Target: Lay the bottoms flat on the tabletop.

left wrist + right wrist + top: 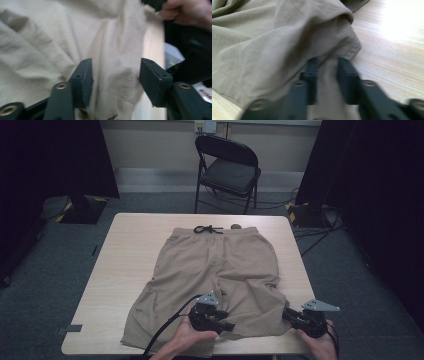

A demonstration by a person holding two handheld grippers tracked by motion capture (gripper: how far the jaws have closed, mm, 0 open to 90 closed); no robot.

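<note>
One pair of tan shorts [215,275], flat on table [125,250]

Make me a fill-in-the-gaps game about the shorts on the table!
The tan shorts lie on a wooden ____.
Behind the table stands a black folding ____.
The drawstring at the waistband is coloured ____.
The right gripper has tan ____ between its jaws.

Missing words: table; chair; black; cloth
</note>
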